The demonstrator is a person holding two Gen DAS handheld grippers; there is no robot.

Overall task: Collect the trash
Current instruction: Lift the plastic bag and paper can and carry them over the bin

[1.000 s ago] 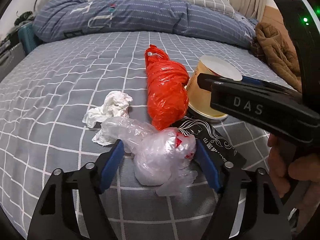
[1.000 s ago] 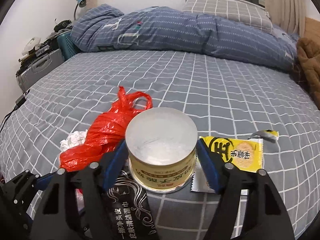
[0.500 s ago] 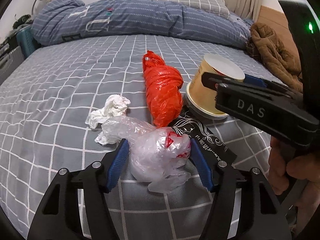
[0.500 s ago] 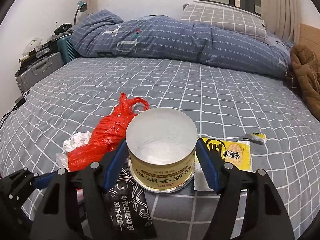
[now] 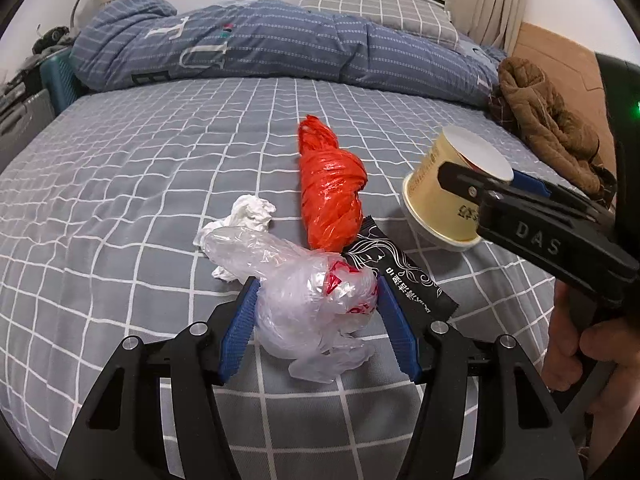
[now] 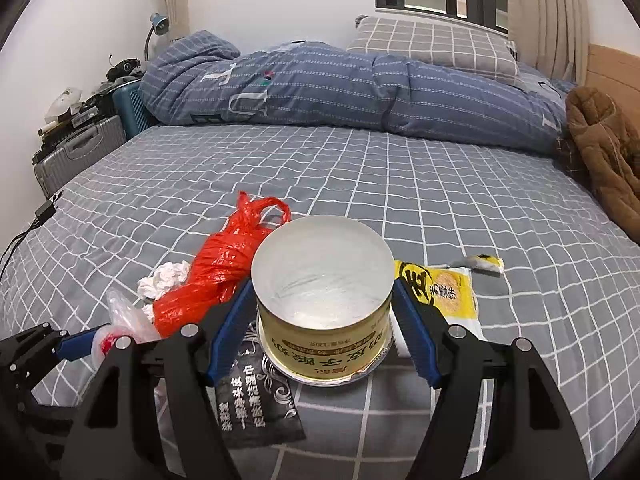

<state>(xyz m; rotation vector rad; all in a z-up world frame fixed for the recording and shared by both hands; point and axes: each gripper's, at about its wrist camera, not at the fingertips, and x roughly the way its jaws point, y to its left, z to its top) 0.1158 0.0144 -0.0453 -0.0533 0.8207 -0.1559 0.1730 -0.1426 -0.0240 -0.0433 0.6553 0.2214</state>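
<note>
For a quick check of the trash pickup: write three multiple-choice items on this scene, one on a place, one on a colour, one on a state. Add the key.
1. Where does the black sachet lie?
A. on the pillow
B. partly under the cup
C. on the brown coat

2. What colour is the knotted bag beside the tissue?
A. red
B. green
C. black

3. What is between the left gripper's pads?
A. nothing
B. the yellow packet
C. the clear bag

Key: 1 B, its corner runs under the cup's rim; 2 A, plainly red in both views; 3 C, the jaws have just been closing and both pads press it.
</note>
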